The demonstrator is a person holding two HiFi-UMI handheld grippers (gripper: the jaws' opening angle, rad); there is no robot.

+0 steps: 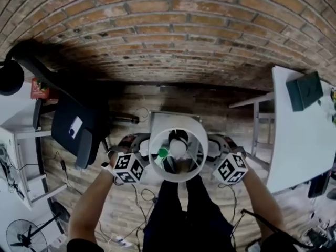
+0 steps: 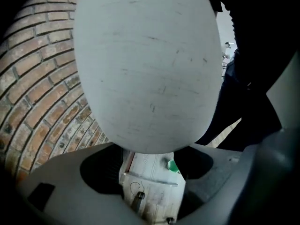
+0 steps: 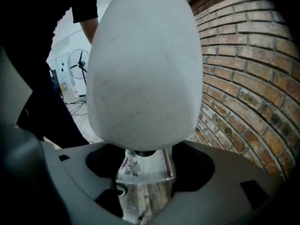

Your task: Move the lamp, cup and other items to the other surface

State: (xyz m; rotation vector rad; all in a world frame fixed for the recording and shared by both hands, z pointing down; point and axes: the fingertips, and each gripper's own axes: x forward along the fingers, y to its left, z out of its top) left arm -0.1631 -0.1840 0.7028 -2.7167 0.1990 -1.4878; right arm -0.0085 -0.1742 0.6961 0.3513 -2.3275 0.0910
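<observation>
Two claws carry the lamp between them, clear of the wood floor and in front of the person's legs. The left claw and right claw each stand with jaws wide apart, cupped against opposite sides of the white shade, so the grip seems to be the squeeze between the two hands. The shade looks smooth, thin and light, likely to slide or dent under hard pressure. The base hangs below and probably holds most of the weight. Even pressure low on the shade seems wise. A white worktop stands to the right.
</observation>
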